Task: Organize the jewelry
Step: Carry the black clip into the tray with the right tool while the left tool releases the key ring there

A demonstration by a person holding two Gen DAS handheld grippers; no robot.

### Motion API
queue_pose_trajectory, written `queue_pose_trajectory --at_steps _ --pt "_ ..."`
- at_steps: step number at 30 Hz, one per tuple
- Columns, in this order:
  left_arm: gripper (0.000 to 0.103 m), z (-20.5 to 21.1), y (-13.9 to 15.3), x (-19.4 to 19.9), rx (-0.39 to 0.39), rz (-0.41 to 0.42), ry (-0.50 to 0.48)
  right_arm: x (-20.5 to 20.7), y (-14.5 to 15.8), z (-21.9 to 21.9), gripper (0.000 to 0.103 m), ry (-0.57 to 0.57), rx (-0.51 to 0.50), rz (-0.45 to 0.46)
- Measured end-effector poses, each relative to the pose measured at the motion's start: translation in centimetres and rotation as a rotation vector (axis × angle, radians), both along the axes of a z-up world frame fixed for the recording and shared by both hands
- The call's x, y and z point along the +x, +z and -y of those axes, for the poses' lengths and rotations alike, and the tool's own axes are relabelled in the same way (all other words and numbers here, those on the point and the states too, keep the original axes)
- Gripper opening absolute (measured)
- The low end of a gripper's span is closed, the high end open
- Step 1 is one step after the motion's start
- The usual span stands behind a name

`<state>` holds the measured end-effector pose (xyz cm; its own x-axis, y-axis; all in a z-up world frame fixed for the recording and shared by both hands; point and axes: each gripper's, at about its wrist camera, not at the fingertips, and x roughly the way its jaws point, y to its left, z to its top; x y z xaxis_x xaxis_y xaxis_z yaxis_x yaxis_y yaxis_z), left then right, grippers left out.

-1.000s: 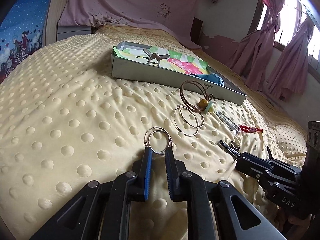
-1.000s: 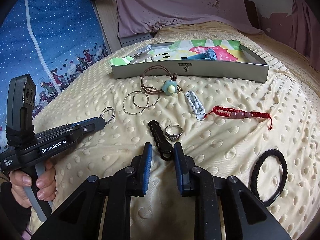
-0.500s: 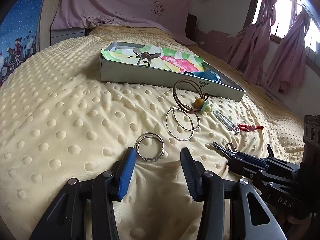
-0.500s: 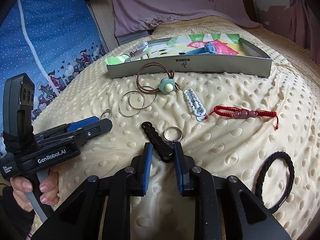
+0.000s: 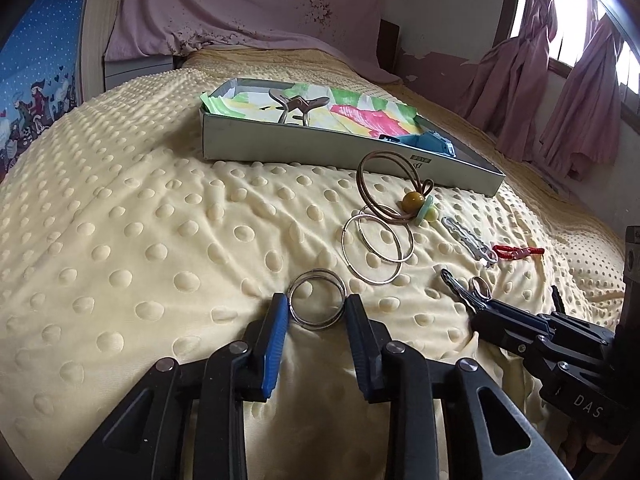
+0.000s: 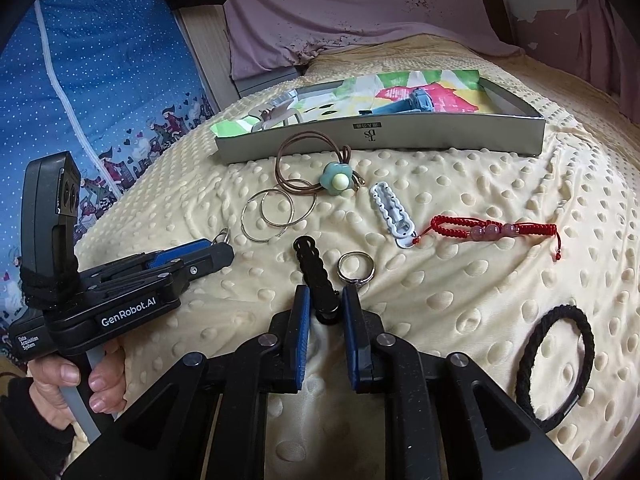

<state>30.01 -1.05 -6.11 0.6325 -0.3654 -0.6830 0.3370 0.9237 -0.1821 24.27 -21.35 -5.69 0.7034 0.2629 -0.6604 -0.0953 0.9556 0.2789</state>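
1. The silver rings (image 5: 317,299), a stacked pair, lie flat on the blanket (image 5: 120,240) between the left gripper's (image 5: 316,312) blue pads, which straddle them part-open with no pinch that I can see.
2. The right gripper (image 6: 325,306) is narrow around the near end of a black clip (image 6: 316,278). Whether the pads actually press it, I cannot tell. A small ring (image 6: 356,267) sits just beside the right pad.
3. Farther out lie two big hoops (image 5: 376,246), a brown cord (image 5: 384,184) with a flower bead (image 6: 337,177), a white clip (image 6: 394,216), a red bracelet (image 6: 494,230) and a black hair tie (image 6: 554,364).
4. The box (image 6: 400,140) beyond them already holds a brown clip (image 5: 298,106) and something blue (image 6: 416,101).
5. Risks, as I judge them: the thin rings could slide or split apart as the pads close, or the pads could grab blanket instead. The right gripper might nudge the small ring or drag it along with the clip.
6. Writing: "GenRobot.AI" and "Data Acquisition System" on the left gripper, "DAS" on the right one. The box front carries a logo too small to read surely.
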Motion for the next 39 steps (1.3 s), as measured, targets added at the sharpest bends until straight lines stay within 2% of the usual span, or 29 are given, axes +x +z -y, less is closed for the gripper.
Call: queue_pose_trajectory --at_steps 3,9,18,26,31,34,39 --pt "0.028 0.1 0.3 -0.7 -0.008 0.018 -0.021 -0.9 0.2 0.2 0.014 0.006 0.025 0.018" --pt "0.028 0.1 1.1 -1.9 -0.034 0.056 -0.037 -2.8 1.3 1.4 0.014 -0.040 0.067 0.121" --pt "0.028 1.0 3.8 -2.6 -0.057 0.135 0.010 -2.3 3.6 4.4 0.014 -0.091 0.143 0.201" --pt "0.028 4.2 7.8 0.9 -0.069 0.220 0.041 4.0 6.5 9.4 0.014 -0.142 0.040 0.195" --pt "0.028 7.0 8.1 5.5 -0.065 0.201 0.037 9.5 6.8 11.8 0.014 -0.156 0.006 0.139" --pt "0.028 8.1 7.7 8.0 -0.055 0.181 0.044 12.4 5.9 12.3 0.014 -0.156 0.007 0.096" --pt "0.028 9.8 6.4 11.2 0.003 0.117 0.071 15.7 3.8 11.7 0.014 -0.138 -0.019 0.023"
